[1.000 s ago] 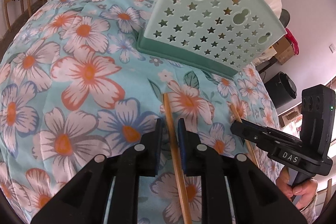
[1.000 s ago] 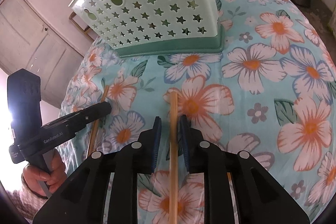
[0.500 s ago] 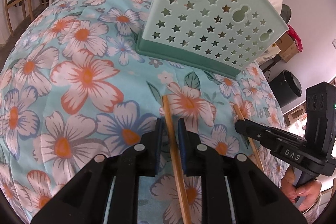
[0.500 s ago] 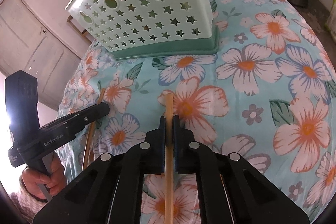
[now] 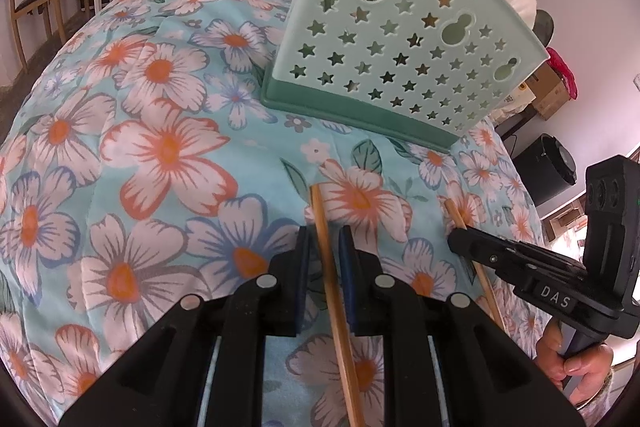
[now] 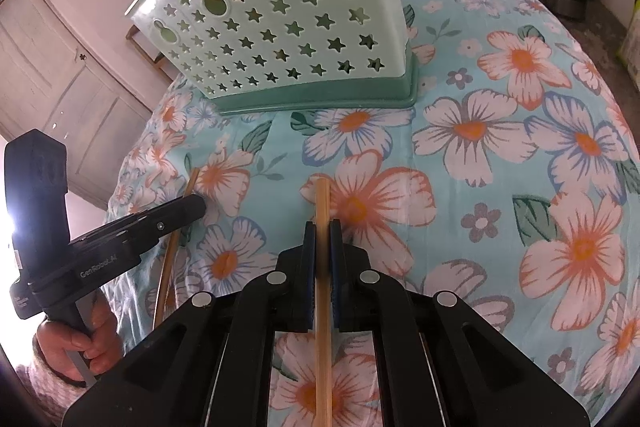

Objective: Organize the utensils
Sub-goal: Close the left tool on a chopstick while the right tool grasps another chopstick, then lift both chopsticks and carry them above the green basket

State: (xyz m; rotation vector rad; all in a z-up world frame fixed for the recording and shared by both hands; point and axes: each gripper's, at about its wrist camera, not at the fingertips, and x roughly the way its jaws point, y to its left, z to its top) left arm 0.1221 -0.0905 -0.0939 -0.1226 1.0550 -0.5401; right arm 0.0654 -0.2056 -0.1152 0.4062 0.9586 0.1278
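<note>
Left claw [image 5: 323,239]: sat low over the floral cloth; its blue pads stood a little apart with a gap on either side of the left chopstick [image 5: 334,283], so it was released, not pinching; seen from the right wrist view it showed as a black snout [image 6: 192,207] beside that same stick.
Right claw [image 6: 322,231]: clenched on the right chopstick [image 6: 322,267]; both pads pressed the stick with no gap; its jaws had just been closing, with the stick between them; in the left wrist view its tip [image 5: 460,239] lay on the stick [image 5: 454,213].
Left chopstick: lay flat on the cloth, running from between the pads toward the holder; its far end stopped short of the holder's base.
Right chopstick: lay on the cloth, pointing at the holder; its tip rested on an orange flower; well short of the base.
Utensil holder [image 5: 404,47]: pale green, pierced with stars and gourd shapes, darker green base; stood upright on the worktop beyond both sticks; wooden sticks rose from its top.
Worktop [image 6: 500,155]: covered by a light blue cloth with white and orange flowers.
Hands: one hand [image 5: 576,367] gripped the right handle; another hand [image 6: 76,343] gripped the left handle.
</note>
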